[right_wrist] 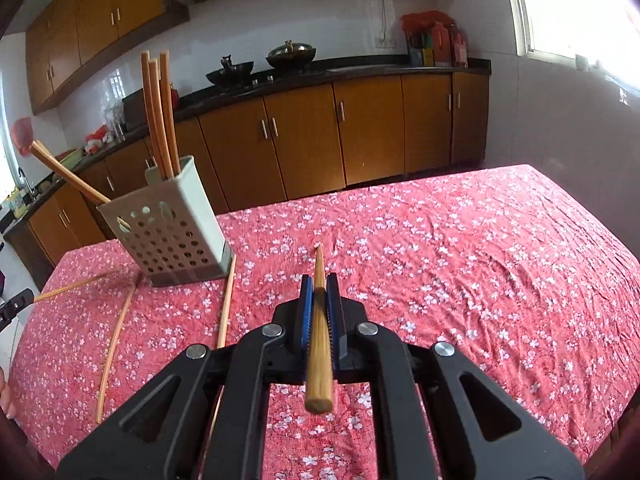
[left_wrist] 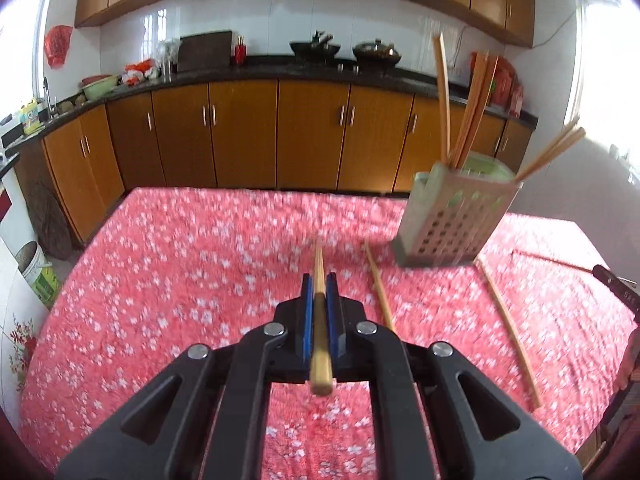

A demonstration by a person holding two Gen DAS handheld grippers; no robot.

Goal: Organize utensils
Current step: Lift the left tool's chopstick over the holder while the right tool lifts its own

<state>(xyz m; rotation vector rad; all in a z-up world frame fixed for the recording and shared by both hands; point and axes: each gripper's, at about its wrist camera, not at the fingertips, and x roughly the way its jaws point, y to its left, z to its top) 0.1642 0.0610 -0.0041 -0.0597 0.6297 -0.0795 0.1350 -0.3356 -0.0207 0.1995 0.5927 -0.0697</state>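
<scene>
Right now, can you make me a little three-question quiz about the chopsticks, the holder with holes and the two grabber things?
1. True or false: the left gripper is clamped on a wooden chopstick.
2. How many loose chopsticks lie on the red flowered tablecloth in the left wrist view? A) none B) two C) five
3. Fill in: the right gripper holds a wooden ____, not yet in the pale perforated plastic utensil holder.

Key
1. True; its blue pads squeeze it.
2. B; one nearer the gripper, one further right.
3. Chopstick.
</scene>
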